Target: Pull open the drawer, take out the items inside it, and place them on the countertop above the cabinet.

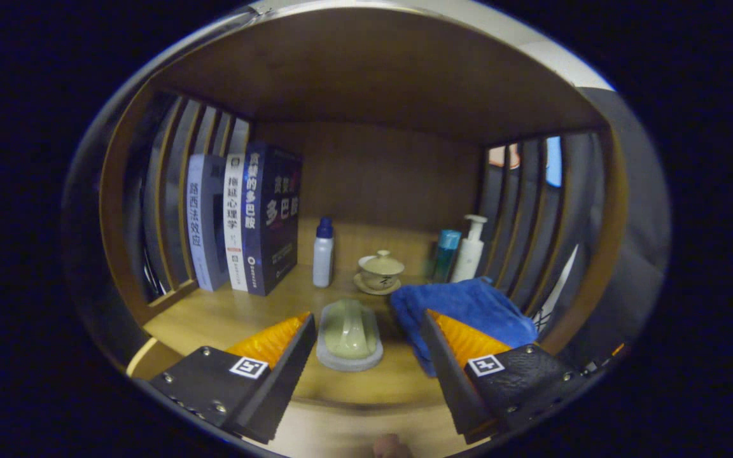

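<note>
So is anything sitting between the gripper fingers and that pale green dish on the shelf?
Nothing visible does. The open gripper frames the pale green dish directly, with bare shelf between. The blue cloth lies off to one side behind a finger.

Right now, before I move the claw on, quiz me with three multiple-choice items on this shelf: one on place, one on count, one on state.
1. The pale green ceramic dish on a grey base lies:
A. between the claw fingers
B. behind the upright books
C. on the blue folded cloth

2. Upright books:
A. one
B. three
C. five

3. The claw is:
A. shut on the cloth
B. shut on the dish
C. open

Answers: 1 A, the dish sits in the gap between the fingers. 2 B, three spines stand together. 3 C, the fingers stand apart, pressing nothing.
</note>
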Demonstrator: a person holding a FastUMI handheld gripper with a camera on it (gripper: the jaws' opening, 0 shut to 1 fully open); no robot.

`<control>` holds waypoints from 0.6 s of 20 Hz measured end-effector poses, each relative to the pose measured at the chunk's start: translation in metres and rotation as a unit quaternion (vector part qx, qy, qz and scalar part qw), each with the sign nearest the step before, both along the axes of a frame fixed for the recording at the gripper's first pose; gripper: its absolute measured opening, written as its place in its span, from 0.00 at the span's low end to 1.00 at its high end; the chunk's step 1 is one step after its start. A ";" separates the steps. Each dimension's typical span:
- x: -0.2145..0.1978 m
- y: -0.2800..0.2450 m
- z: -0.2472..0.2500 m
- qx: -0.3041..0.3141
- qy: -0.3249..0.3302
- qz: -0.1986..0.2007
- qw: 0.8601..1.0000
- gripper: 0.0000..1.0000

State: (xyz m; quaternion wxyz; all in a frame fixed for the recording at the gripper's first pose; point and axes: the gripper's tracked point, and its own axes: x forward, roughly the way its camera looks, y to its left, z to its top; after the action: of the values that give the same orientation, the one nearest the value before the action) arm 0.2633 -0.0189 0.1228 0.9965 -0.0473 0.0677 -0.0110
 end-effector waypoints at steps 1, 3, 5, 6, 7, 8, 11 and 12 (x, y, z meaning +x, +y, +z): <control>-0.018 -0.002 0.009 0.001 -0.004 0.001 1.000 0.90; -0.054 -0.010 0.019 0.009 -0.005 -0.004 1.000 0.98; -0.089 -0.013 0.025 0.021 -0.005 -0.003 1.000 0.98; -0.103 -0.015 0.024 0.022 -0.002 -0.004 1.000 0.98; -0.119 -0.017 0.024 0.017 0.001 -0.001 1.000 0.98; -0.135 -0.020 0.024 0.010 0.002 0.002 1.000 0.98; -0.182 -0.026 0.029 0.001 -0.010 0.006 1.000 0.98; -0.196 -0.031 0.030 0.001 -0.017 0.005 1.000 0.98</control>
State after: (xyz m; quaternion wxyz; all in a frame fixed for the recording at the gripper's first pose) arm 0.0669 -0.0503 0.1529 0.9976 -0.0463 0.0505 -0.0069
